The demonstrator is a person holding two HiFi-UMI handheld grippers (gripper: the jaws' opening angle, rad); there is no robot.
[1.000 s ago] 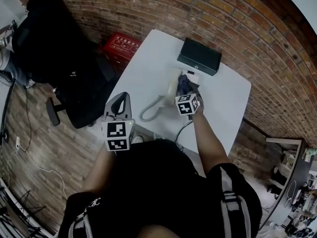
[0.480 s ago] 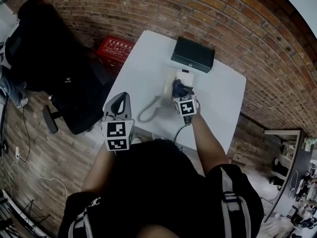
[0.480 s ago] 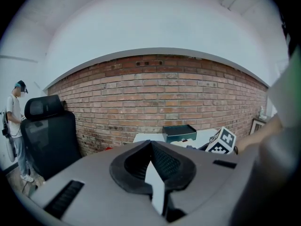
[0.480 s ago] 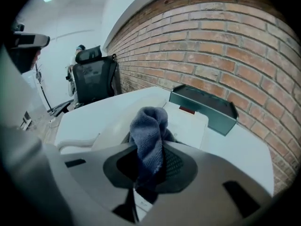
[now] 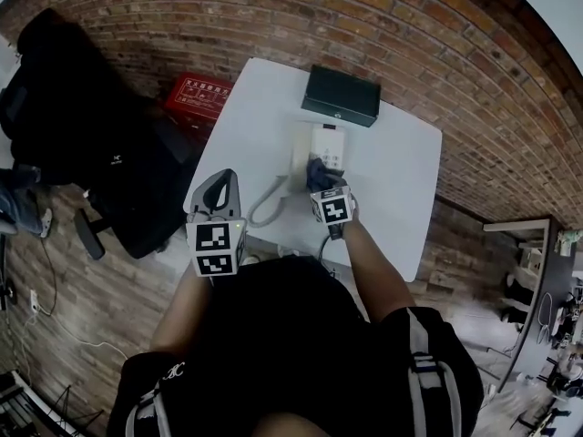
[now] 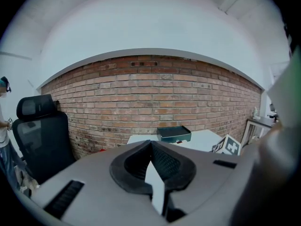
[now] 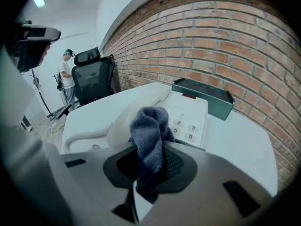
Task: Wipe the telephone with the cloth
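The cloth, a bunched blue-grey rag, is pinched between the closed jaws of the right gripper, with a folded wad standing out beyond the tips. In the head view it is held at the near end of the telephone, which lies on the white table toward the far side, just near of a dark box that stands by the brick wall. Whether the cloth is pressed on the casing or hovers just above it cannot be told. The left gripper is held off the near left edge of the table, well apart from the telephone, its jaws brought together on nothing. The task is judged to be under way: the cloth is already taken up and brought to the telephone, but no mark of dirt or wetness is shown, so the share already wiped cannot be read. The keypad, the handset and the far end would all seem left to be covered. The telephone's long axis runs near to far, its far end pointed at the box, with the handset along its left side and the curly cord trailing near and left.
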